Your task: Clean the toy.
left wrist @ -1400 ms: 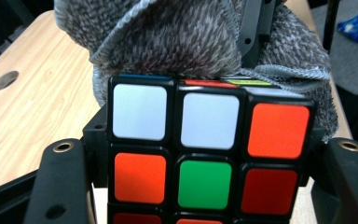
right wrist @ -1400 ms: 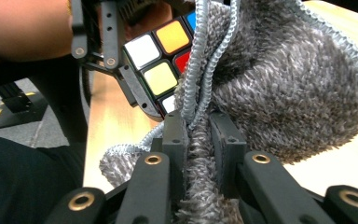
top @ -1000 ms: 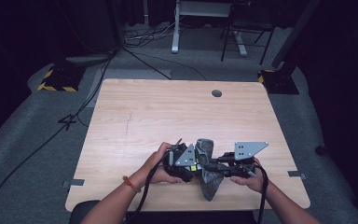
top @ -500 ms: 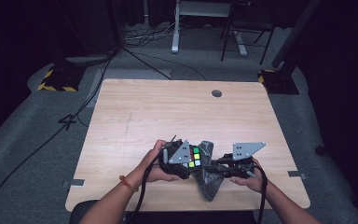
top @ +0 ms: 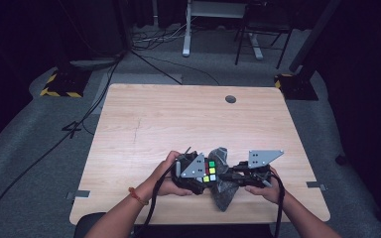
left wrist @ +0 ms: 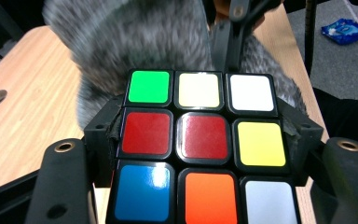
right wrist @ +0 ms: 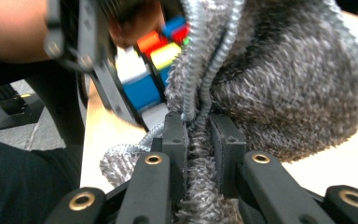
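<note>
Grey fuzzy cloth at the near table edge: soft, limp, light, bunches easily, so best pinched at a gathered fold or hem. Right gripper jaws nearly closed, clamped on such a fold. Cube is rigid w/ slick plastic faces; left gripper clamps it by opposite sides. Left gripper view gives sticker colours up close; high view gives layout, cube touching cloth between both hands.

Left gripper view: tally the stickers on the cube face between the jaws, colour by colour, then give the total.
Facing side of the colourful puzzle cube held by the left gripper:
Red: 2
White: 2
Green: 1
Cream: 1
Yellow: 1
Blue: 1
Orange: 1
Total: 9
</note>
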